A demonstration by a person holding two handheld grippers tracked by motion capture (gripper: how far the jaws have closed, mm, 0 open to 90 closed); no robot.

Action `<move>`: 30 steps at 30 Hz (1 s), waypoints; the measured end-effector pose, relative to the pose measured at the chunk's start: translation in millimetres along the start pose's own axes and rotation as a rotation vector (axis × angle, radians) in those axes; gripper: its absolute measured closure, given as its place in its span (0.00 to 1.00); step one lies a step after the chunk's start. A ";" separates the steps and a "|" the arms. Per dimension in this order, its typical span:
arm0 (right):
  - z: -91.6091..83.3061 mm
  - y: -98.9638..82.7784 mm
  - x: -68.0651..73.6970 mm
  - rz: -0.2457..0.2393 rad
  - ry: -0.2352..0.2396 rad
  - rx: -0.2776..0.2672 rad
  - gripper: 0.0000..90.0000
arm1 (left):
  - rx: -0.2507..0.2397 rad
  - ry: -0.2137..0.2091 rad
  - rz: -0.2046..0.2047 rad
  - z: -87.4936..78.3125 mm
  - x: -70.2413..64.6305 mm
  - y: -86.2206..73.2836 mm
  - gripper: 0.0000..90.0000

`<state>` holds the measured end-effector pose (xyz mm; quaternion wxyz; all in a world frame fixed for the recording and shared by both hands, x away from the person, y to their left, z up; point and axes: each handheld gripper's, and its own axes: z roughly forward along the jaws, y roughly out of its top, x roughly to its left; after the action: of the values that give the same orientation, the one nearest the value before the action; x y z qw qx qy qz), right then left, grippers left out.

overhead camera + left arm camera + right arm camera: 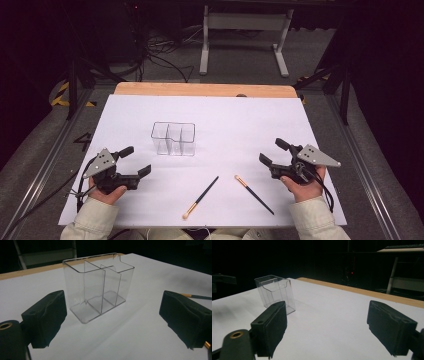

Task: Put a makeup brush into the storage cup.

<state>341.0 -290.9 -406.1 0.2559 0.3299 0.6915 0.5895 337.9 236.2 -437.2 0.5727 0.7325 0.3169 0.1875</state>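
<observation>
A clear plastic organiser point(173, 138) with upright dividers stands empty near the middle of the white table sheet point(235, 115). Two black-handled makeup brushes lie in front of it: the left brush point(200, 197) with its pale tip toward the front edge, the right brush point(254, 194) with its tip pointing back left. My left gripper point(135, 160) rests open at the front left, facing the organiser point(97, 287), nothing between its jaws. My right gripper point(272, 152) is open at the front right, jaws empty, the organiser point(275, 293) off to its left.
A wooden table edge point(205, 89) runs along the far side of the sheet. Beyond it stand a white frame point(245, 30) and loose cables point(160, 52) on the floor. Metal rails border the table on both sides.
</observation>
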 end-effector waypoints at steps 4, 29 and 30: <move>8.3 4.8 5.7 -0.004 0.023 0.005 0.18 | 0.005 -0.002 0.001 -0.6 0.2 0.0 0.09; 45.4 40.3 35.5 -0.107 0.170 0.103 0.19 | 0.011 0.004 -0.005 -0.9 -0.2 -2.3 0.09; 47.5 42.4 37.0 -0.124 0.182 0.121 0.19 | 0.013 0.004 -0.002 -0.9 0.0 -2.3 0.09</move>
<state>358.8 -228.4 -371.3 0.2076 0.2467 0.7653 0.5571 336.7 237.2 -439.2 0.5675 0.7355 0.3198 0.1863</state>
